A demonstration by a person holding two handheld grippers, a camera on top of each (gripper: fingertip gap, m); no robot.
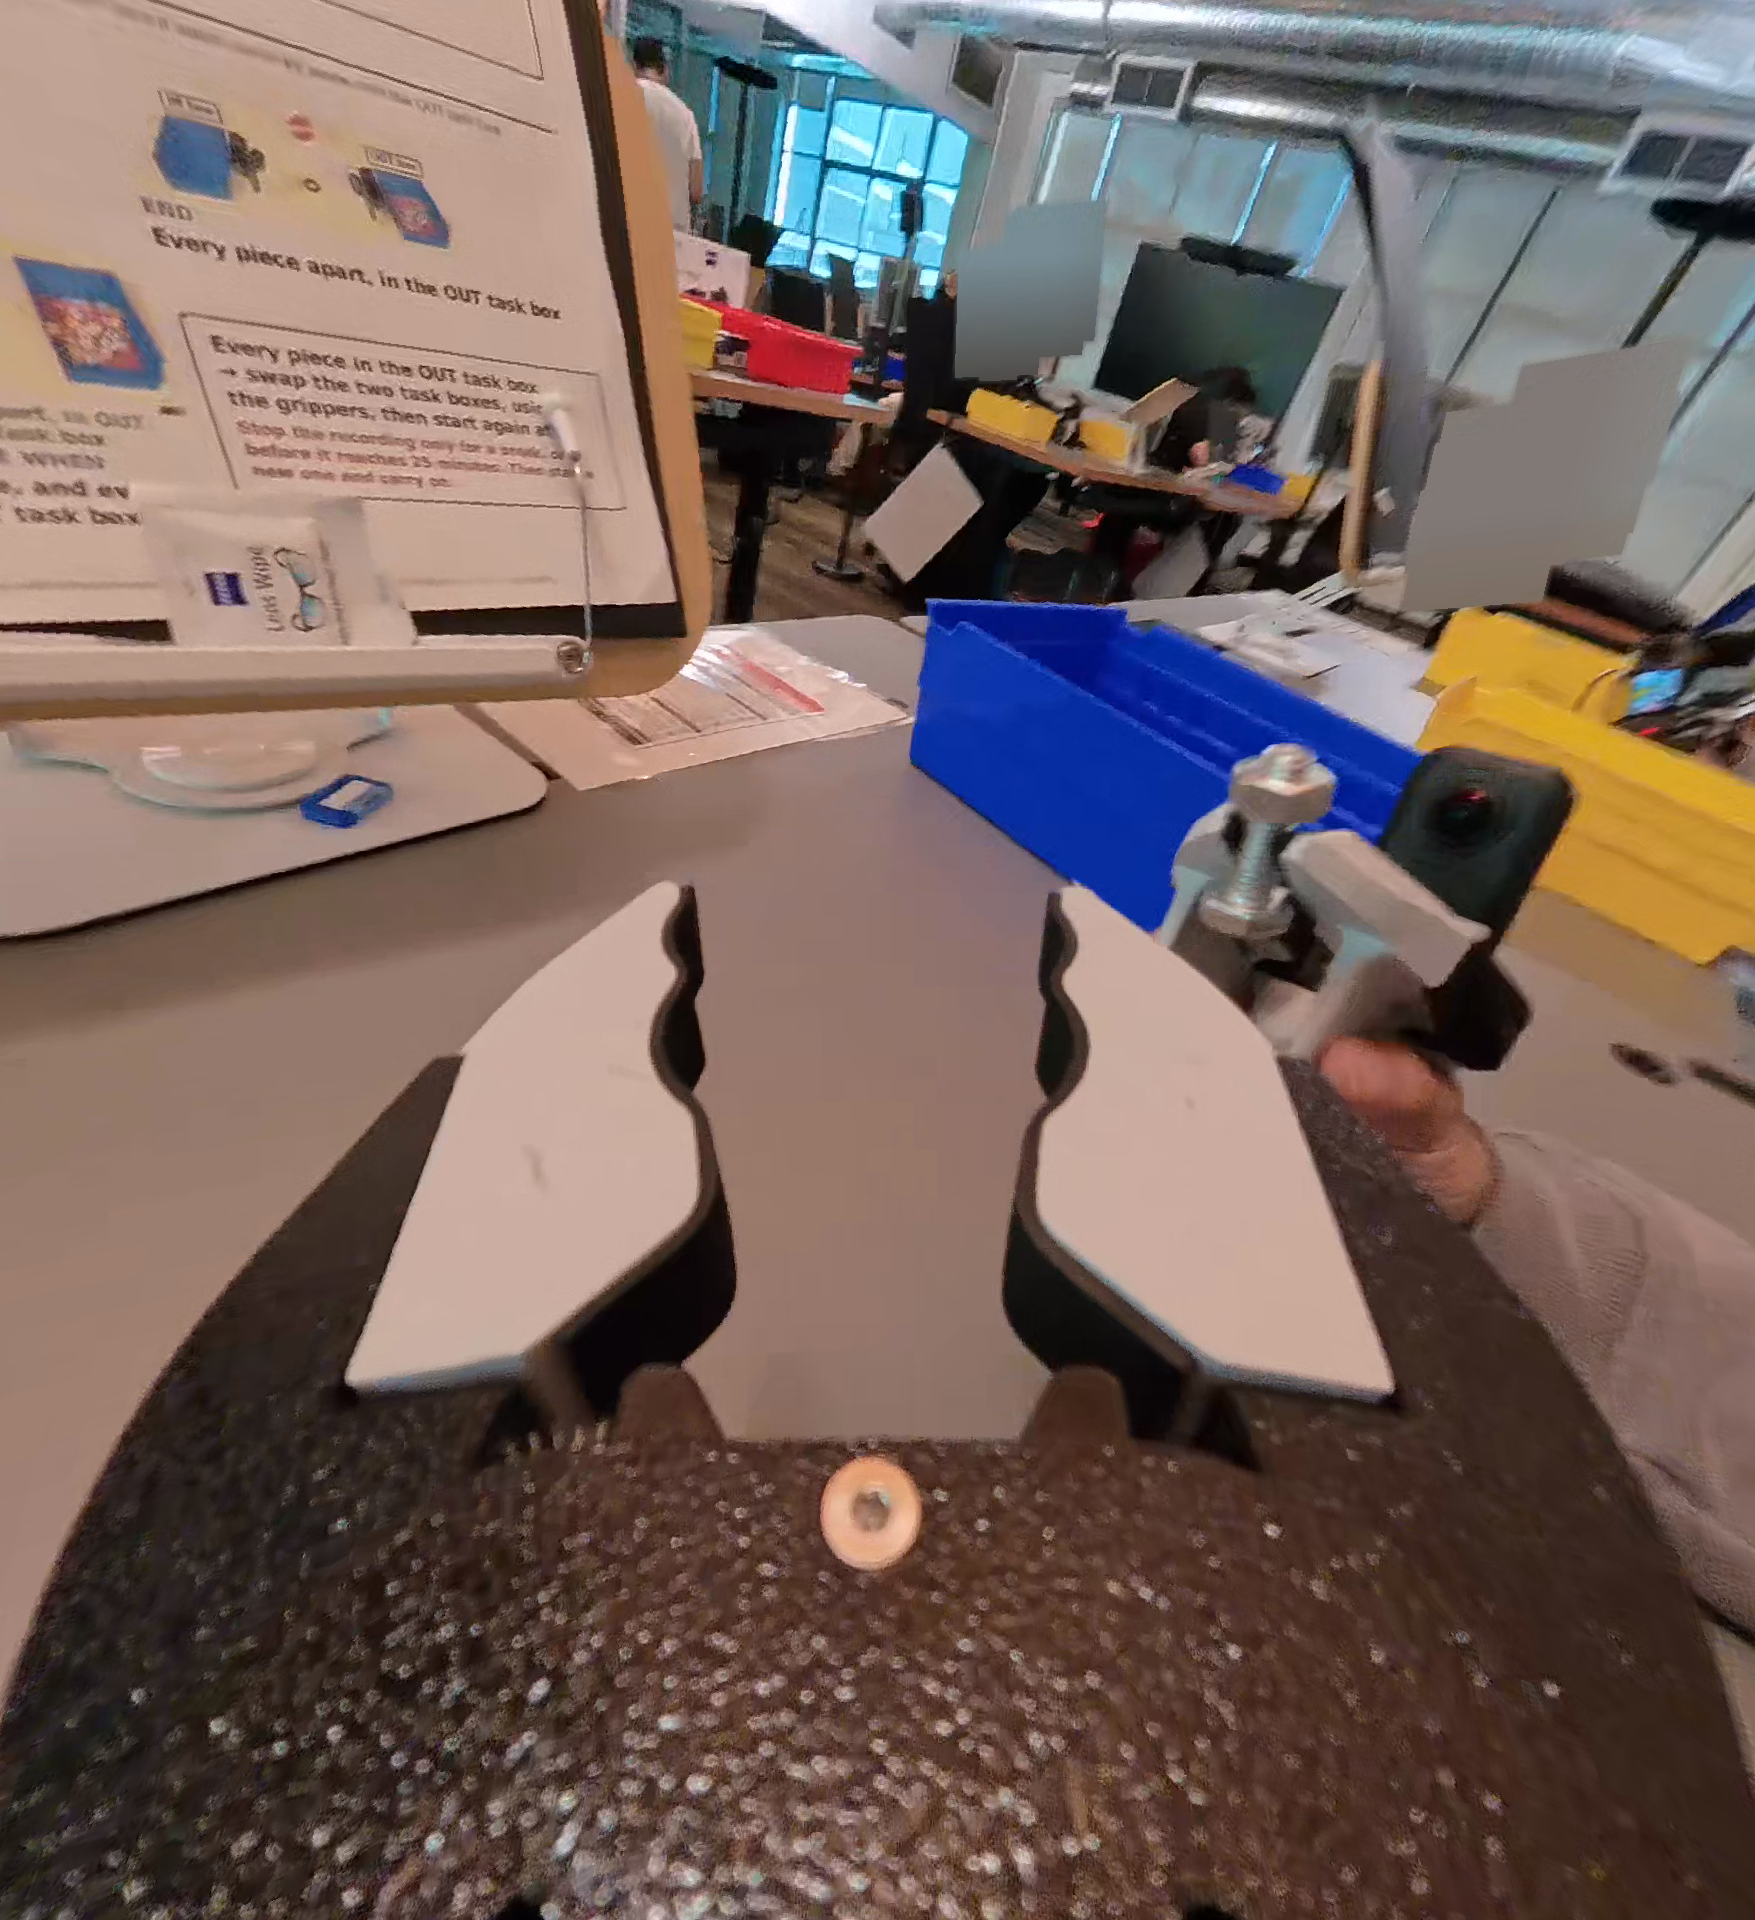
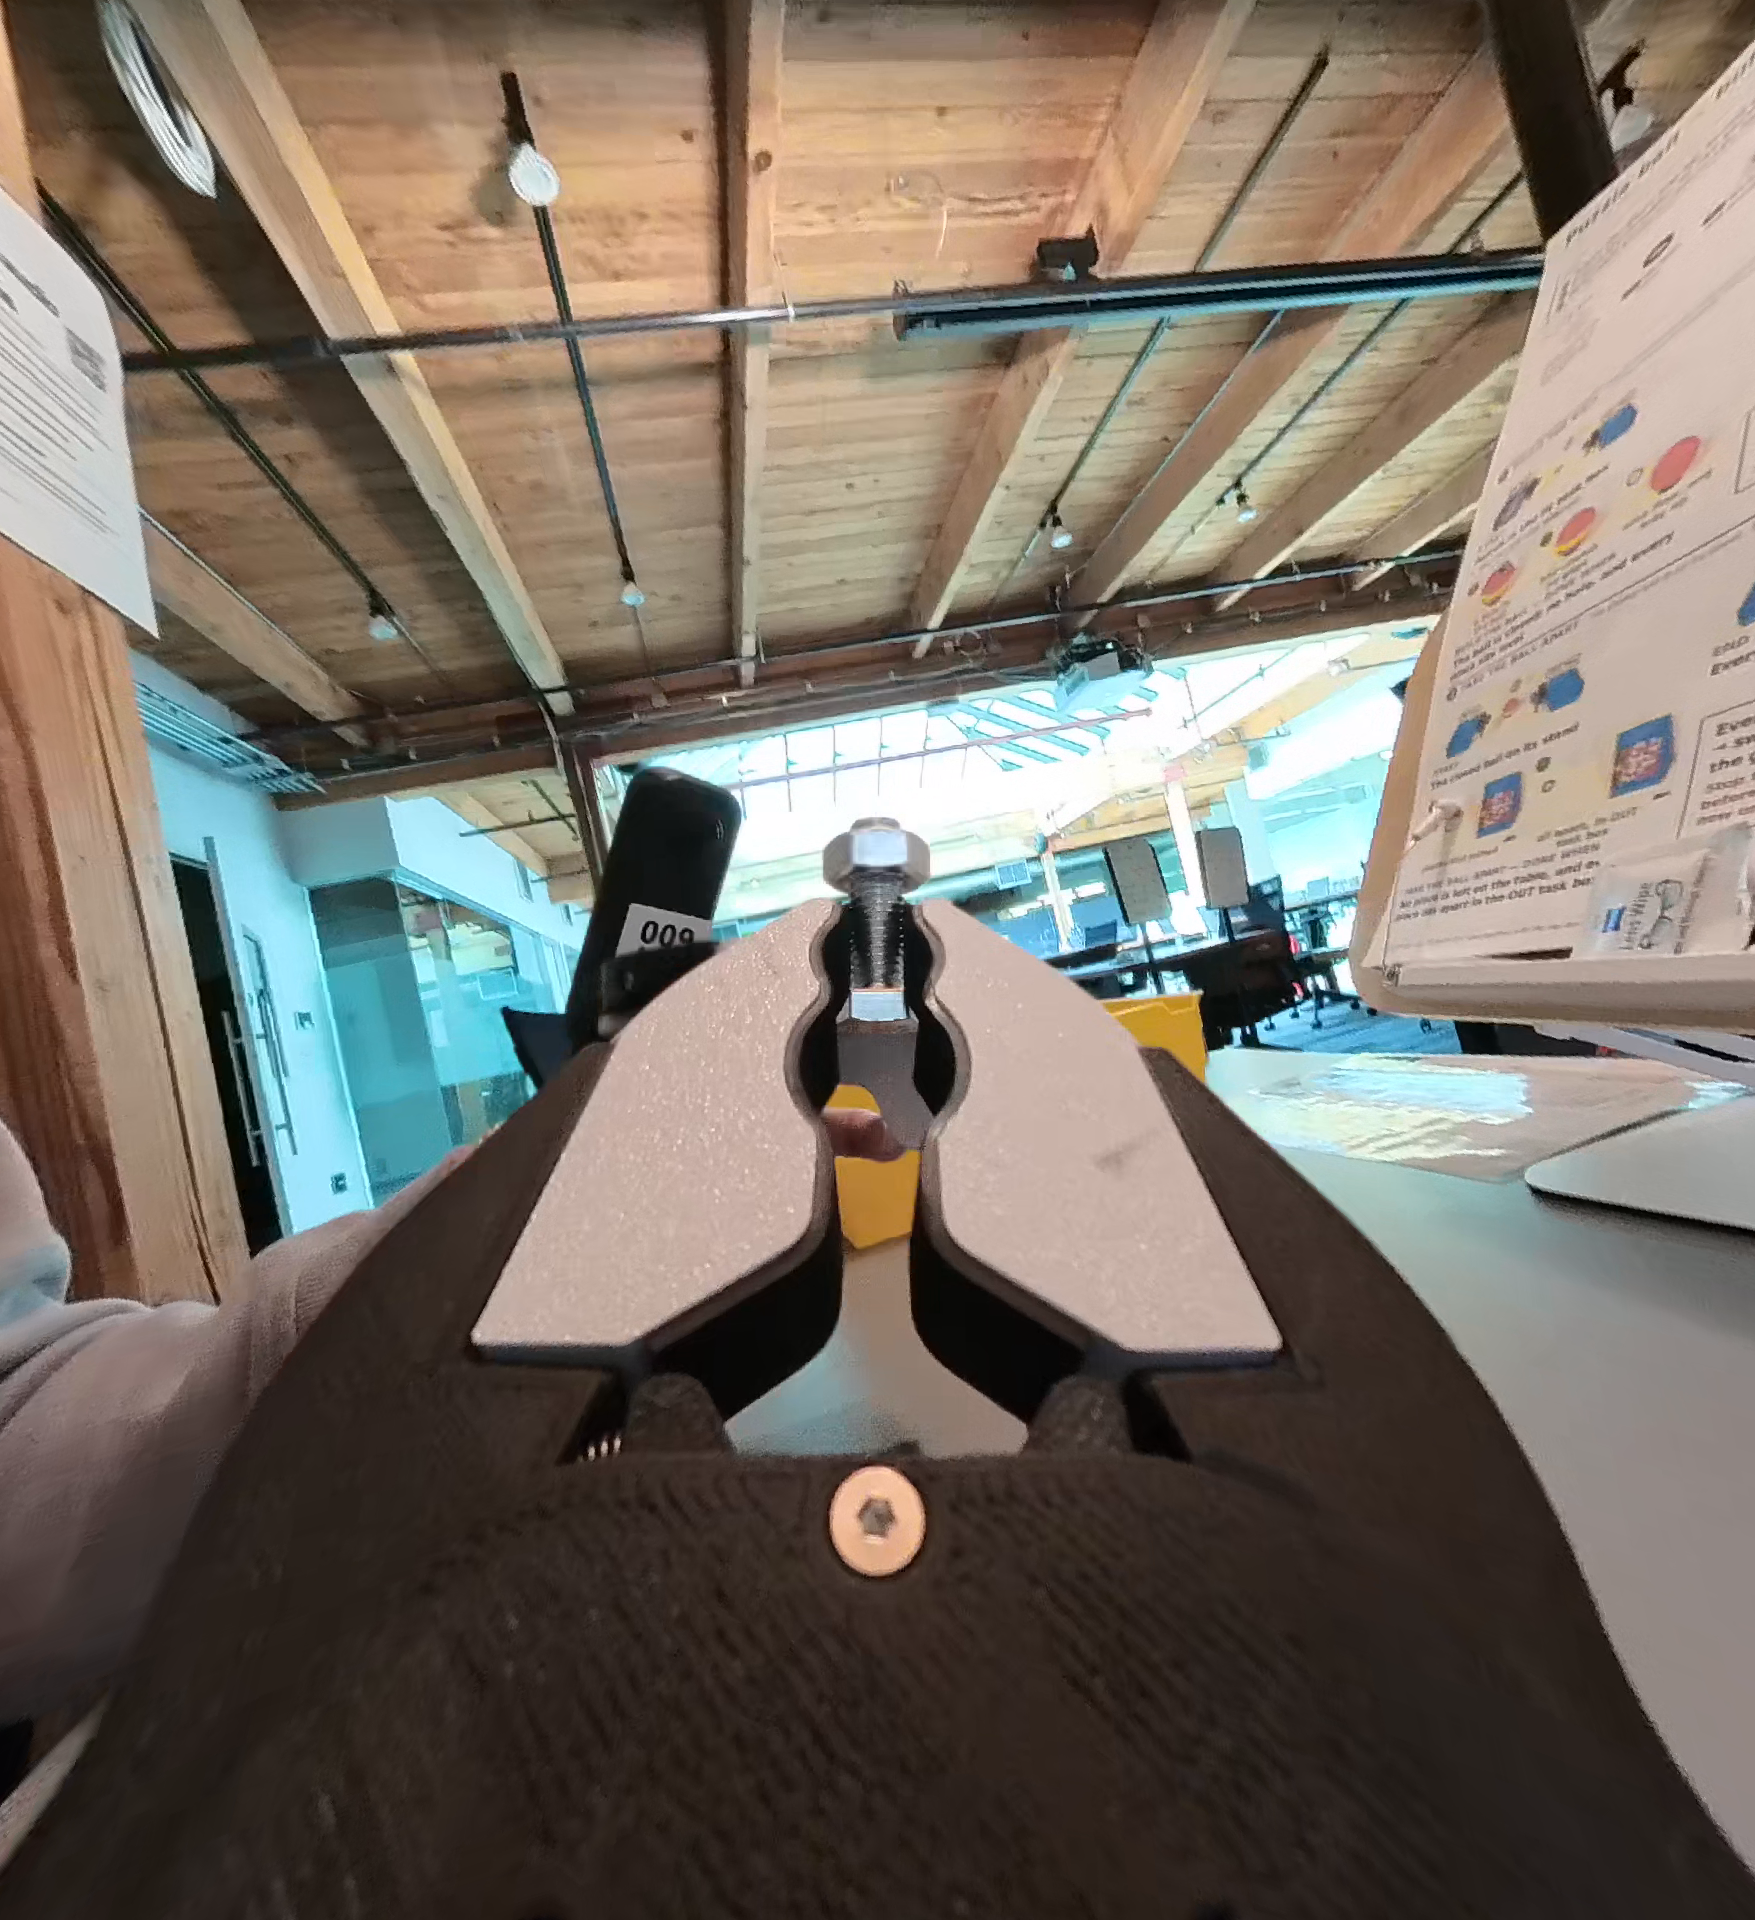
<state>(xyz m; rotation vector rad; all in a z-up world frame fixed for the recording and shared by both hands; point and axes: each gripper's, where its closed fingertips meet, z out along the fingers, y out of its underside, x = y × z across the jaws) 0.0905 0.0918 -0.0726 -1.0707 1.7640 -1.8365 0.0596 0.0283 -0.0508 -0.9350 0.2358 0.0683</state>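
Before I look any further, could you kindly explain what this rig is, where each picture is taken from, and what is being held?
A person holds a two-finger gripper in each hand, each carrying its own camera. The left camera looks over a grey table: the left gripper is open with nothing between its fingers. Nearby are a blue bin, yellow bins and an instruction sheet on a stand. The right camera tilts toward the ceiling: the right gripper is shut on a bolt with a nut; the left view shows it too.

Bare grey tabletop (image 1: 831, 831) ahead; blue bin (image 1: 1112, 727) right, document stand (image 1: 260, 665) left.
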